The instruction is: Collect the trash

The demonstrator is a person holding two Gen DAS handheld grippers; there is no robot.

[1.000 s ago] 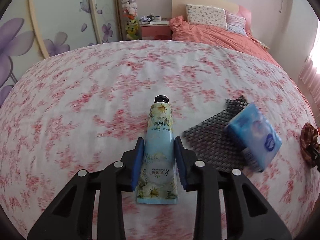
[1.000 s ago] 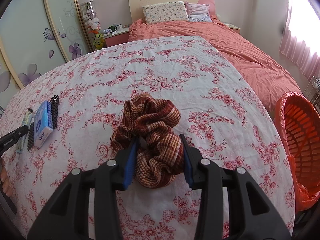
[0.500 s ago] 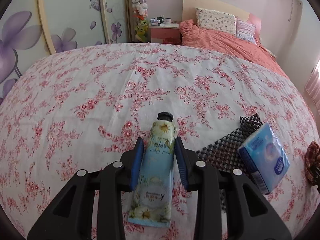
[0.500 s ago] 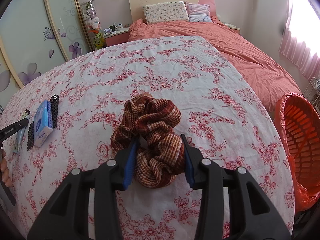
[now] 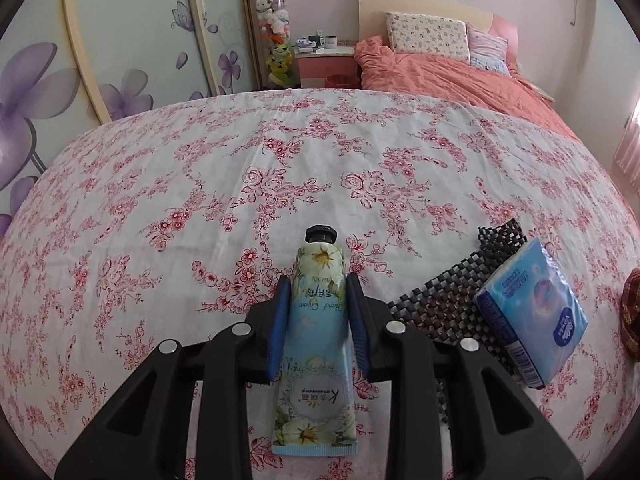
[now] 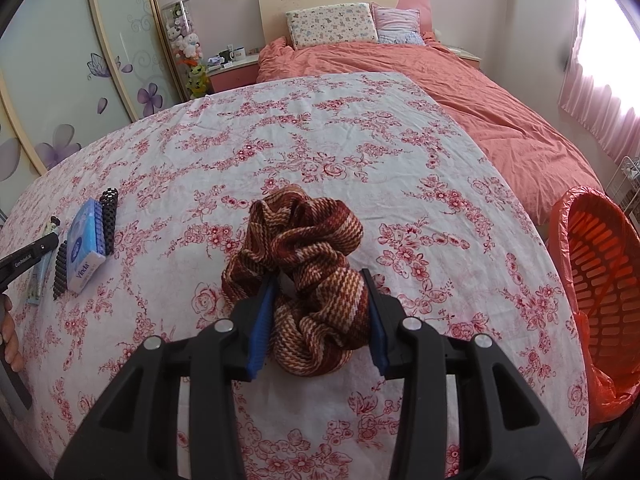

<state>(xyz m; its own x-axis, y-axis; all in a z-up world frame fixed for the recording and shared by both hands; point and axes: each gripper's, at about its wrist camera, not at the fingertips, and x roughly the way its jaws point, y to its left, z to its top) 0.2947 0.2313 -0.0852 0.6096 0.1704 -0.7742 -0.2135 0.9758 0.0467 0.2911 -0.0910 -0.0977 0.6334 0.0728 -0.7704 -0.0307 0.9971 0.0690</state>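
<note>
- The left gripper [image 5: 318, 308] has just been closing; its blue pads [image 5: 276, 328] now press both sides of a hand cream tube [image 5: 318, 344] lying on the flowered cloth [image 5: 160, 200], black cap pointing away.
- Just right of the tube, a blue tissue pack [image 5: 528, 312] rests on a black mesh mat [image 5: 444, 304].
- The right gripper [image 6: 320, 312] has also just been closing; its pads squeeze a brown striped scrunchie [image 6: 308, 264] on the same cloth.
- An orange basket [image 6: 600, 272] lined with an orange bag stands off the cloth's right edge, well apart from both items.
- A pink bed [image 6: 460, 92] lies beyond.
</note>
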